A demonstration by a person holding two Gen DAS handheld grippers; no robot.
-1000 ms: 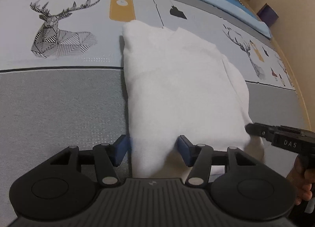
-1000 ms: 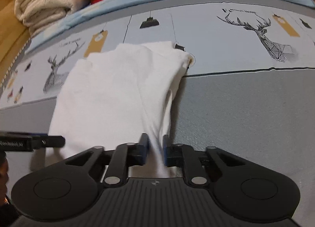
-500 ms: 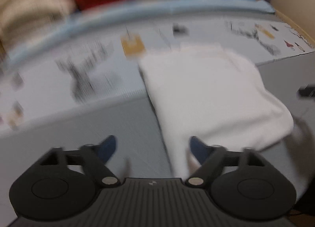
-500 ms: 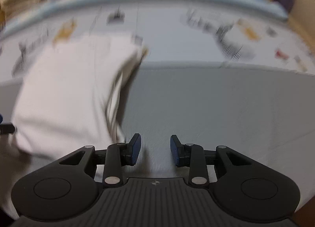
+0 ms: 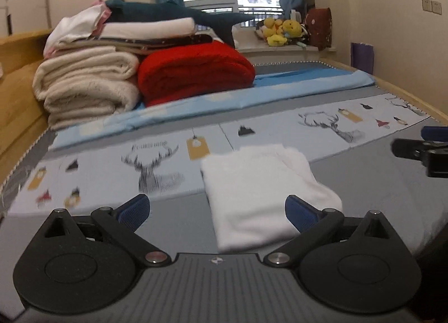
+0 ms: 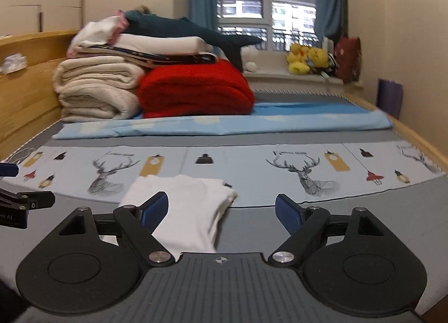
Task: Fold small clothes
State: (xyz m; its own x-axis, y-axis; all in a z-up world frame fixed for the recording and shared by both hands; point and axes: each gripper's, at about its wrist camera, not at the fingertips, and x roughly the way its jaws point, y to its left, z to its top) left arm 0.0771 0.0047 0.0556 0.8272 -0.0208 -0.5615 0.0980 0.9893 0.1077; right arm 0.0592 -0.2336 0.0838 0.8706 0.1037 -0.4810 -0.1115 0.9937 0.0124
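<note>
A white garment [image 5: 263, 191] lies folded into a flat rectangle on the grey part of the bed cover; it also shows in the right wrist view [image 6: 184, 208]. My left gripper [image 5: 217, 212] is open and empty, held just in front of the garment's near edge. My right gripper [image 6: 222, 212] is open and empty, to the right of the garment's near edge. The right gripper's tip shows at the right edge of the left wrist view [image 5: 420, 152]. The left gripper's tip shows at the left edge of the right wrist view [image 6: 25, 202].
Folded cream blankets [image 5: 86, 85] and a red blanket [image 5: 193, 74] are stacked at the head of the bed, with more linen and a dark plush shark on top. A blue sheet [image 6: 224, 124] lies behind the deer-print band. Wooden bed rails run along both sides.
Both grippers let go of the garment's near edge, opened wide and pulled back and tilted up, so the room now shows. The garment stays folded on the bed.
</note>
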